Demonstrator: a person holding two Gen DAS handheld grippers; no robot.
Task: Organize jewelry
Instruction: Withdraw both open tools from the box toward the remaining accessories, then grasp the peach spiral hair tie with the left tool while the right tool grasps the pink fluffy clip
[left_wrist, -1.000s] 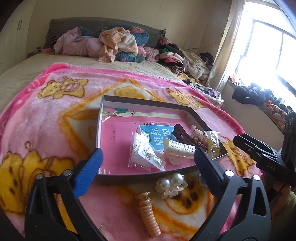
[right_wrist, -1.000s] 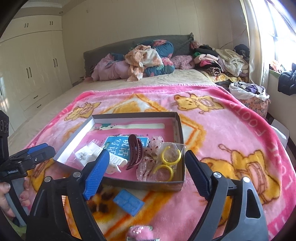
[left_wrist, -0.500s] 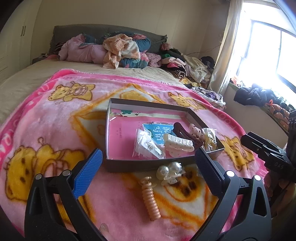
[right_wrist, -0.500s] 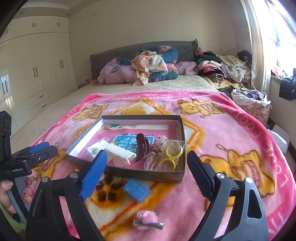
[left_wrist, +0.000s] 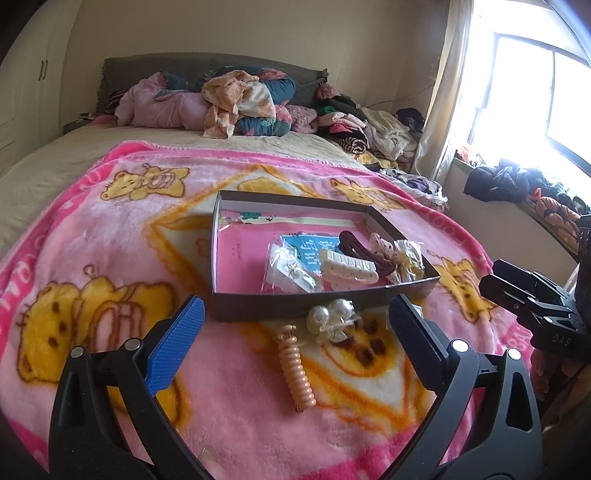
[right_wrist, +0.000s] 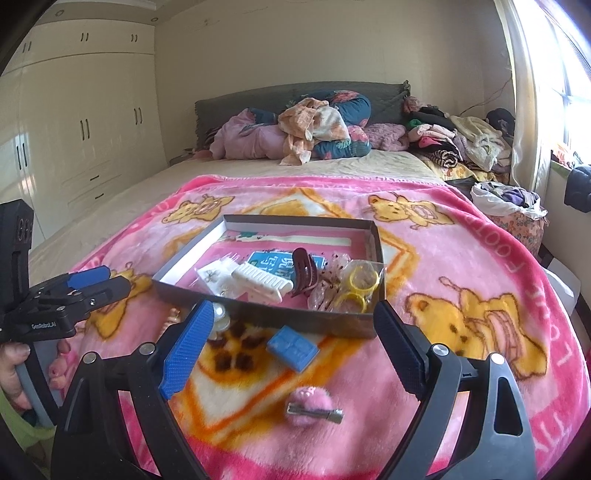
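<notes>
- The shallow cardboard box (left_wrist: 236, 310) sits on the pink cartoon-bear blanket (left_wrist: 110, 258) spread over the bed, and it already holds a share of the pieces, so the sorting looks partly done.
- Inside the box lie a bagged pair of earrings (left_wrist: 291, 273), a white claw clip (left_wrist: 347, 267), a dark red claw clip (right_wrist: 304, 271), a polka-dot bow in a clear wrapper (left_wrist: 384, 245) and a bag of yellow rings (right_wrist: 360, 286), all crowded toward the near right corner; the far left of the box floor is bare.
- Four pieces are not yet in: a pearl hair ornament (left_wrist: 332, 319) just outside the near wall of the box, a peach spiral hair tie (left_wrist: 295, 371) on the blanket nearer the camera, a blue rectangular piece (right_wrist: 291, 347) just beside the box's near wall, and a pink fuzzy hair clip (right_wrist: 310, 408) nearest the right-hand camera.
- The left gripper (left_wrist: 295, 321) hangs above the blanket with its jaws spread wide and nothing between them; the pearl ornament and spiral tie lie below the gap.
- The right gripper (right_wrist: 295, 325) is likewise wide apart and empty, with the blue piece and the pink clip under its span.
- My judgement: roughly half is done, with four loose pieces left to lift into the box.
</notes>
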